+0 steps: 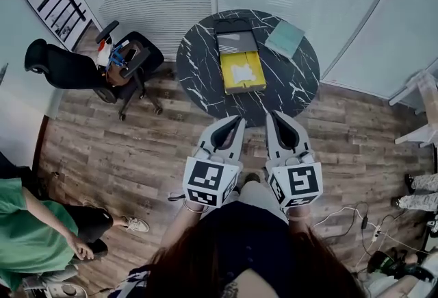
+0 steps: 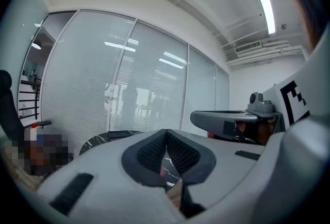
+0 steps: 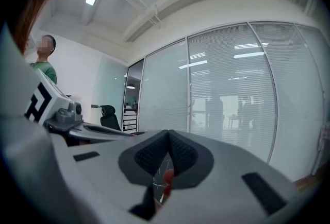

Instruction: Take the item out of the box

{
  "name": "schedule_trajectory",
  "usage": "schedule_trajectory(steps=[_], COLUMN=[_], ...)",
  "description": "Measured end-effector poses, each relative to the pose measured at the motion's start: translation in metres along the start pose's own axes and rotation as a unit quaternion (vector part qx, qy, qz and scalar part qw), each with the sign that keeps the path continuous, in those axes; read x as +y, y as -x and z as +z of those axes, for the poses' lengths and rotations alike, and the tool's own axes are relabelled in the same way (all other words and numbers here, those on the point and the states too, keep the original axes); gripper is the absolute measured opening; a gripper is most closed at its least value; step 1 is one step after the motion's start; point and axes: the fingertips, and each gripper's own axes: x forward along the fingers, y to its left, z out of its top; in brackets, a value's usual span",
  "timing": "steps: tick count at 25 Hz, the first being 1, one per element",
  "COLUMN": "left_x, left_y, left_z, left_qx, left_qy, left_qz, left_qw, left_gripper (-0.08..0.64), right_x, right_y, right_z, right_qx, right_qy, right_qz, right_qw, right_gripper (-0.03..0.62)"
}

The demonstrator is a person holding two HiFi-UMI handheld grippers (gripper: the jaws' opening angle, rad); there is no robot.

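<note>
A yellow box (image 1: 242, 72) and a green pad (image 1: 285, 38) lie on the table (image 1: 198, 64). The left gripper (image 1: 239, 119) and the right gripper (image 1: 269, 114) hover at its near edge, jaws together.

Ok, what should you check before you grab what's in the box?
1. Box open: ok, lid back, yellow inside shows.
2. Item seen: ok, a pale thing lies inside; what it is, cannot tell.
3. Left gripper open: not ok, jaws together.
4. Right gripper open: not ok, jaws together.
5. Grippers empty: ok, nothing held.
6. Grippers at box: not ok, both apart from it.
</note>
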Motion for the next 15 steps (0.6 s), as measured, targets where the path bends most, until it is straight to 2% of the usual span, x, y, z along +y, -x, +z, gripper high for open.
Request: schedule_trajectory(steps=[15], left_x=[0.023], left_y=[-0.027], left_z=[0.003], left_qx=[-0.002], left_qy=[0.000], left_qz=[0.003], left_qw=[1.0000], left_gripper=[0.026], right_x=[-0.015], right_y=[-0.038], right_z=[-0.007], right_qx=[0.008], right_qy=[0.002], right_qz=[0.000], right_qw=[1.000], right_gripper=[0.023])
